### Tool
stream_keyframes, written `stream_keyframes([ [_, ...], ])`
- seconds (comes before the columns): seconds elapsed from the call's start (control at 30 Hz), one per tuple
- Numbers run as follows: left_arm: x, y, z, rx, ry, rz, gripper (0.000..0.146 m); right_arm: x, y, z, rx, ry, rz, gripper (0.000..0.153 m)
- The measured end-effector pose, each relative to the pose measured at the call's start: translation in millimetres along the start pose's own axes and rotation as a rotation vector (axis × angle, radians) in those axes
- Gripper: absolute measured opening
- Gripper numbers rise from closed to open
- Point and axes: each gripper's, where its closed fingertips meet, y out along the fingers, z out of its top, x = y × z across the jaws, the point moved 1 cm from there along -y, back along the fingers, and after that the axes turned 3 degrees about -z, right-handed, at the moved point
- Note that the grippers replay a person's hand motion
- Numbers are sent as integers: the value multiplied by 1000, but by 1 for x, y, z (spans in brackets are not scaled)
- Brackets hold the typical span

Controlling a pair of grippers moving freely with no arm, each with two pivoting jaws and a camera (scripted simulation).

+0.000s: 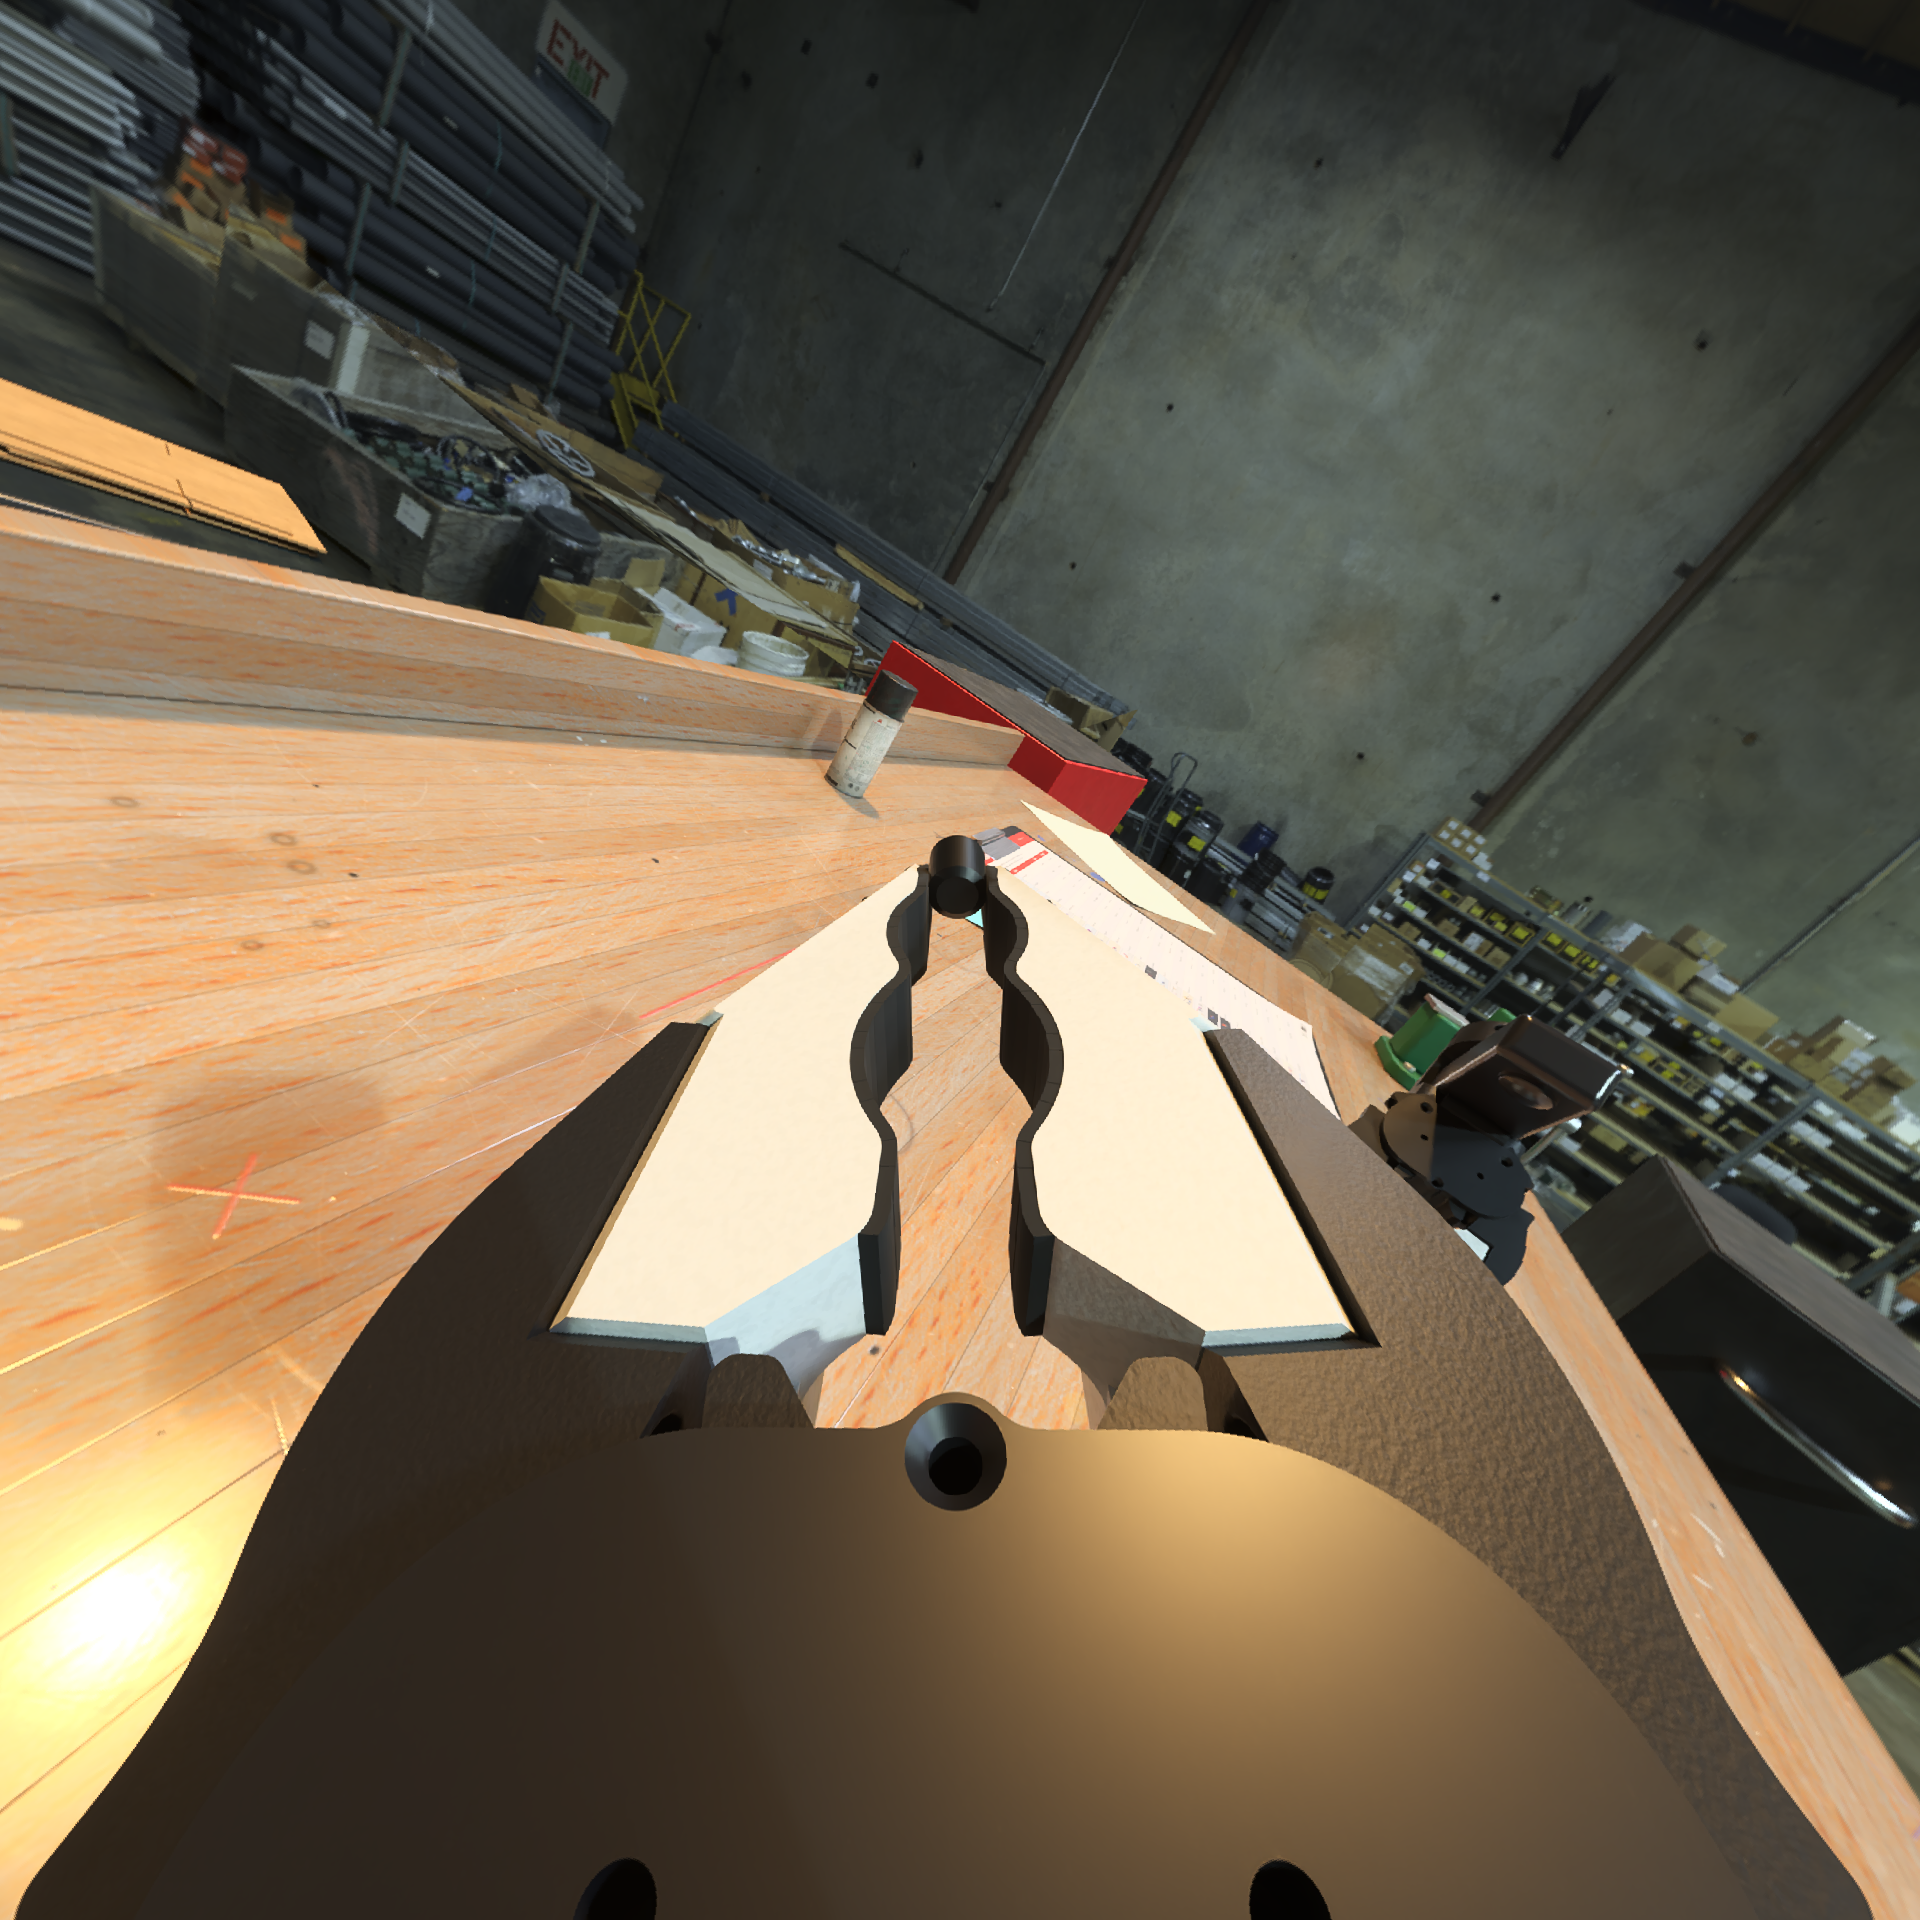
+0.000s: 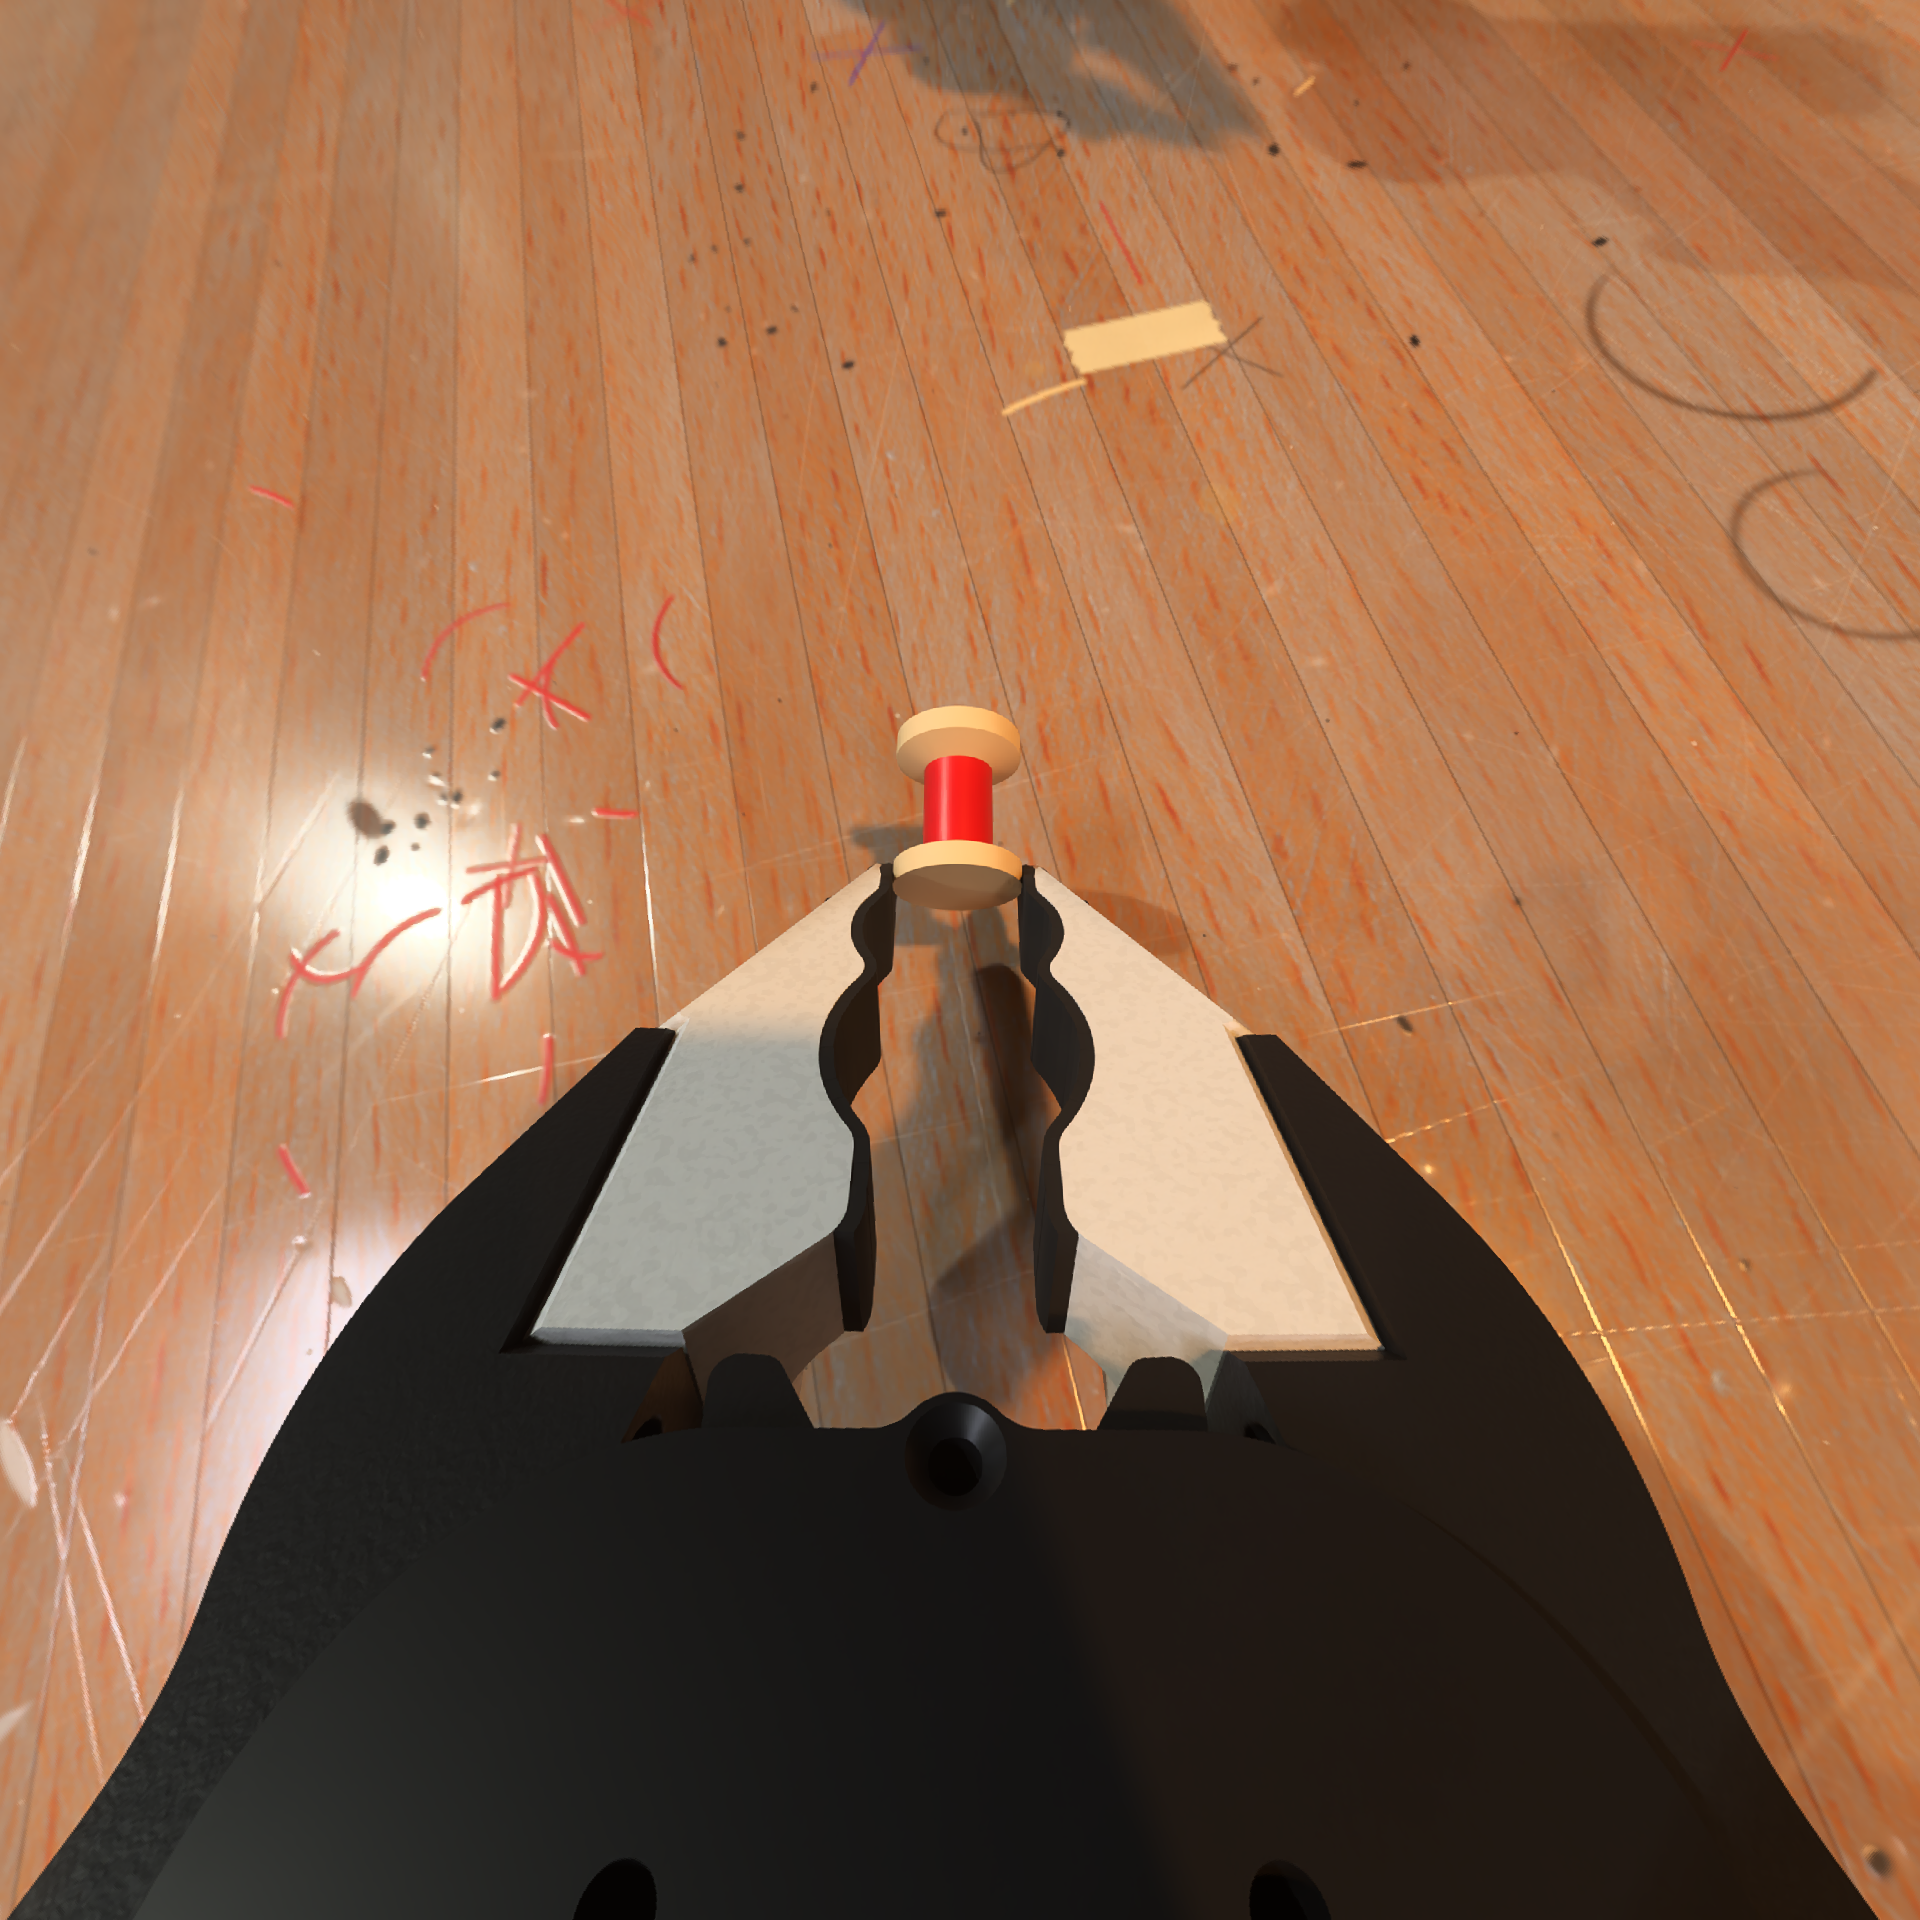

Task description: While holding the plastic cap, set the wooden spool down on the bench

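Wooden spool [image 2: 957,808] and plastic cap [image 1: 956,875], each pinched at a gripper's tips above the desk [image 1: 416,883].

Left wrist view: the left gripper [image 1: 956,902] is clenching the small, dark, probably light and slick cap at its tips, its round axis pointing roughly along the fingers. Right wrist view: the right gripper [image 2: 957,883] is gripping the spool's lower flange, a hard, light thing; its long axis is pointing away from the gripper, and whether it is touching the wood is unclear.

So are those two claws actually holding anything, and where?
Left gripper pinches a black plastic cap at its fingertips. Right gripper grips the wooden spool by its near flange.
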Motion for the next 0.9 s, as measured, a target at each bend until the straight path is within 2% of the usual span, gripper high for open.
stream_keyframes([
  [0.33, 9, 4, -4, -32, 84, -11, 9, 4, 10, -15, -102, -115, -61, 23],
  [0.47, 11, 5, -6, -35, 86, -19, 9, 10, -1, -13, -168, -157, -116, 23],
  [0.57, 12, 5, -5, -38, 105, -15, 9, 25, -41, -17, -413, -156, -132, 23],
  [0.73, 16, 4, -3, -38, 134, -14, 9, 53, -123, -62, -1035, -49, -157, 23],
  [0.8, 16, 4, -3, -41, 148, -9, 9, 55, -139, -77, -1205, -32, -126, 23],
  [0.9, 16, 5, -4, -45, 158, -6, 9, 59, -150, -95, -1378, -44, -92, 23],
])
